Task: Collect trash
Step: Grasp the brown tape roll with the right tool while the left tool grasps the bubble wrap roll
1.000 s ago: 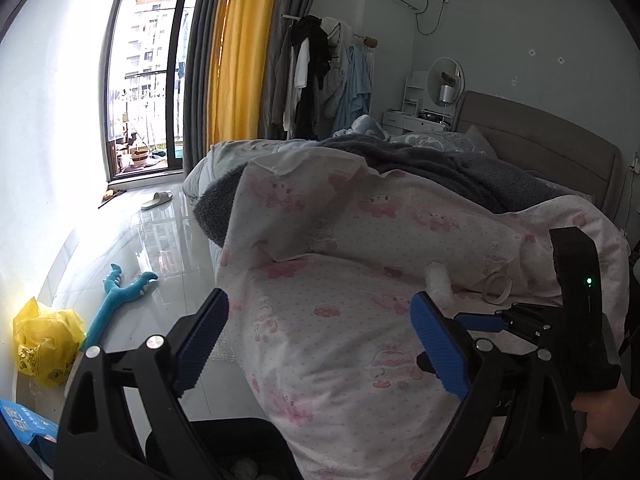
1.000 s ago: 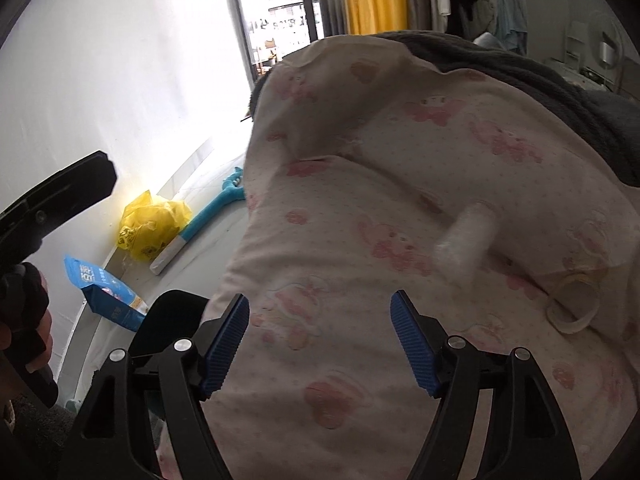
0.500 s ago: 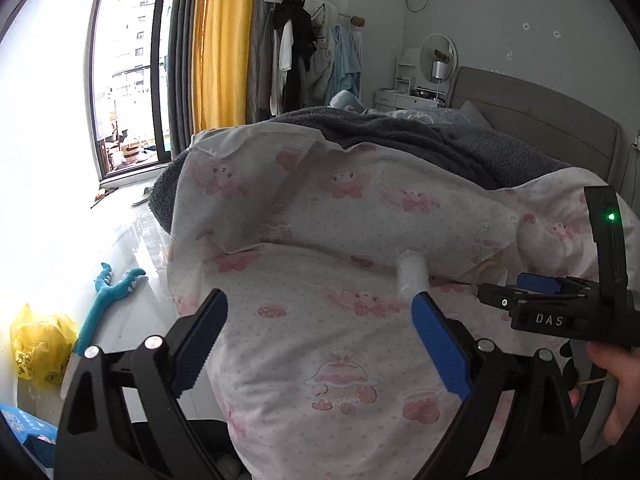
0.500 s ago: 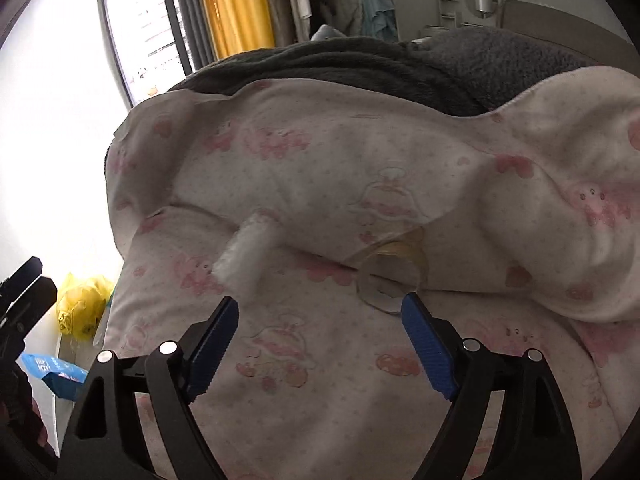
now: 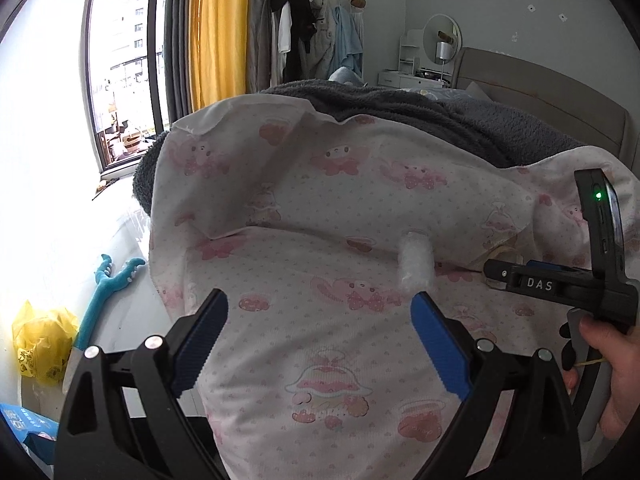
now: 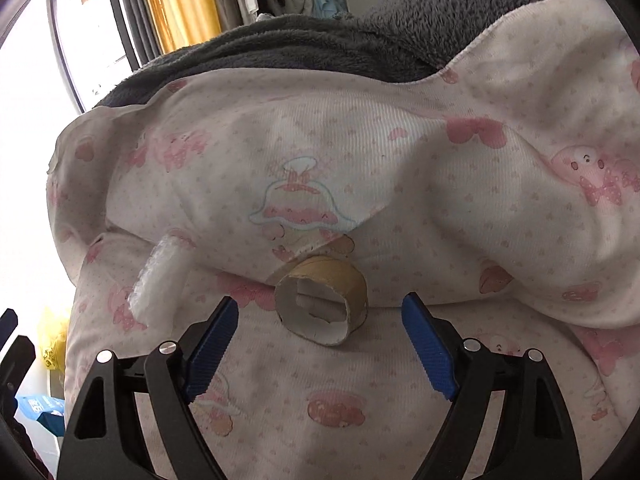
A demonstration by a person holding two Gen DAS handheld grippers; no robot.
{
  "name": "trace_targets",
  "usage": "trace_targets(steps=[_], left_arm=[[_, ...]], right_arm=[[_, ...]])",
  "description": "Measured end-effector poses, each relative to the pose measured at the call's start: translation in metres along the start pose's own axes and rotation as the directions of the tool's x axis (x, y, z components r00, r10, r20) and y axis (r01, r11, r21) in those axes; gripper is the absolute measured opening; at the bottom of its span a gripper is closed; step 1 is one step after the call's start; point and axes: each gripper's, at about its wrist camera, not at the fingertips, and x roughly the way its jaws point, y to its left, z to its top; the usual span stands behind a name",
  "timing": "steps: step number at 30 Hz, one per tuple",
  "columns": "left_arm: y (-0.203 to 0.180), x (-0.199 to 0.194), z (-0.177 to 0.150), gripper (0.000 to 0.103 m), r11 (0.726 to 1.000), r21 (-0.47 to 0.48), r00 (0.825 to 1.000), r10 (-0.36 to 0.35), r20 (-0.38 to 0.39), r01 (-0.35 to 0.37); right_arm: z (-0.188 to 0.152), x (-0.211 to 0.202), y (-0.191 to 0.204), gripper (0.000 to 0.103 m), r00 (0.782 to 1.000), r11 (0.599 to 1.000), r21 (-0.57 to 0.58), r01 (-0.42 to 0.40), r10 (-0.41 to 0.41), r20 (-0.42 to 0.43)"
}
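Right gripper (image 6: 320, 336) released above cardboard ring (image 6: 321, 306) on pink quilt (image 6: 360, 152), left gripper (image 5: 320, 336) released, near white wad (image 5: 416, 262)

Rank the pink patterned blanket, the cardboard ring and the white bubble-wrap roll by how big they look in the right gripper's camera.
1. The pink patterned blanket, far the largest; it fills most of the view.
2 and 3. The cardboard ring and the white bubble-wrap roll look about alike; the ring lies slightly nearer the camera, so I would not rank them.
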Motion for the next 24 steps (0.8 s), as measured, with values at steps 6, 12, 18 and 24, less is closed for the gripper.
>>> trace_targets(steps=[6,12,18,24], left_arm=[[-0.012,0.011,0.007,0.094,0.998,0.005,0.998,-0.061,0.008,0.061],[-0.032,0.025,0.008,0.094,0.992,0.038,0.992,-0.122,-0.024,0.123],[-0.043,0.039,0.012,0.089,0.985,0.025,0.984,-0.166,-0.059,0.168],[-0.052,0.061,0.012,0.078,0.985,0.007,0.980,-0.172,-0.103,0.173]], right_arm=[[0.006,0.017,0.003,0.058,0.999,1.000,0.016,0.017,-0.016,-0.039],[0.005,0.015,-0.003,0.049,0.998,1.000,0.016,-0.026,0.027,-0.056],[0.001,-0.001,-0.008,0.049,0.994,0.995,-0.041,-0.096,0.094,-0.061],[0.003,-0.027,-0.019,0.049,0.989,0.983,-0.109,-0.149,0.146,-0.033]])
